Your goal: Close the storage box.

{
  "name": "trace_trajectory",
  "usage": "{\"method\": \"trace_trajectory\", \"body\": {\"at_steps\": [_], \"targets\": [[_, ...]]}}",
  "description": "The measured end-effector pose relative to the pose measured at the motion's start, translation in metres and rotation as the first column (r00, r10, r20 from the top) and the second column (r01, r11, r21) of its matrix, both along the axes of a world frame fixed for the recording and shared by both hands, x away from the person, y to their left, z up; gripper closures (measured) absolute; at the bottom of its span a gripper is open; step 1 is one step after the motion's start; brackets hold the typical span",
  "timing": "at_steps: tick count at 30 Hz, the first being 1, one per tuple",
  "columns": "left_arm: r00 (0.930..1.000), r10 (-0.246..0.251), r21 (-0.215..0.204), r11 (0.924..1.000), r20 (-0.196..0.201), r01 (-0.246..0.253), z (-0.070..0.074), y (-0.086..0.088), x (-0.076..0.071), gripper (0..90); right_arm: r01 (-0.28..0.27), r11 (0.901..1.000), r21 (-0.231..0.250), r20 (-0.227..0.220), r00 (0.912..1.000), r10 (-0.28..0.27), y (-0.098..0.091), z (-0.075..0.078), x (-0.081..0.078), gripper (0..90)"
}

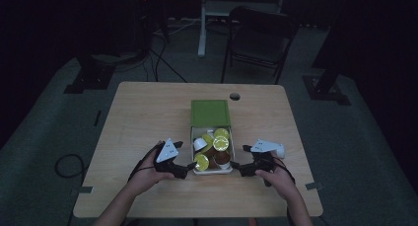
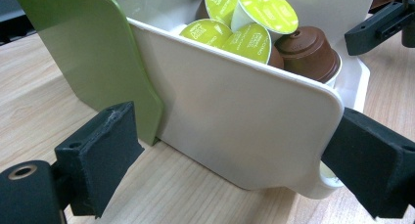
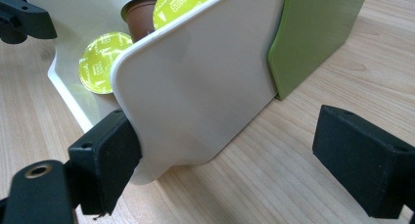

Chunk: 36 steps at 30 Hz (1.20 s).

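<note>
While both claws stand wide open, the left claw (image 1: pixel 191 165) straddles the white tray's (image 2: pixel 235 121) left wall, one jaw touching its near corner. The right claw (image 1: pixel 235 166) brackets the opposite wall, one jaw against it; neither grips. Tray sits near the tabletop's (image 1: pixel 143 112) front edge, approx. mid-width, w/ coffee capsules (image 1: pixel 217 144) piled inside, green sleeve (image 1: pixel 210 112) behind.

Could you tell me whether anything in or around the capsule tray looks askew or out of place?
Yes. The capsules lie jumbled in the white tray: some tilted with green lids facing sideways, brown ones among them, heaped above the tray's wall. The tray sticks halfway out of its green sleeve. Nothing has spilled onto the table.
</note>
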State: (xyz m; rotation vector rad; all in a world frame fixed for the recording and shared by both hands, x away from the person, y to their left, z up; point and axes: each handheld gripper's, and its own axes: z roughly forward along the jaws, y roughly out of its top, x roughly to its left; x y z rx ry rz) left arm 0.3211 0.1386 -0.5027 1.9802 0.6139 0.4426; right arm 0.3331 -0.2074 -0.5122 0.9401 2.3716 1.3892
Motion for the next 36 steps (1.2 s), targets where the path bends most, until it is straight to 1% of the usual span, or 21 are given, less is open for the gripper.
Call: {"method": "trace_trajectory", "body": {"at_steps": [10,17,22,28,36], "targets": [[0.9999,0.007,-0.004,1.0,-0.01,-0.007,0.0,0.001,0.005,9.1,0.005,1.0,0.002,-0.005,1.0,-0.005,0.001,0.0,0.004,11.6],[0.9999,0.012,-0.001,0.9999,-0.008,-0.012,0.0,0.002,0.009,9.1,0.012,0.9999,0.006,-0.006,0.9999,-0.012,0.003,-0.001,0.007,11.6],[0.9999,0.01,-0.003,0.9999,-0.01,-0.01,0.0,0.001,0.011,9.1,0.016,0.9999,-0.002,-0.003,0.9999,-0.016,0.003,0.0,0.009,11.6],[0.9997,0.013,-0.009,0.9999,-0.02,-0.013,0.0,0.001,0.015,9.1,0.019,0.9998,0.001,-0.011,0.9998,-0.019,0.004,-0.001,0.011,11.6],[0.9997,0.013,-0.005,0.9999,-0.022,-0.013,0.0,0.002,0.018,9.1,0.018,0.9998,-0.007,-0.01,0.9998,-0.018,0.006,0.001,0.014,11.6]]}}
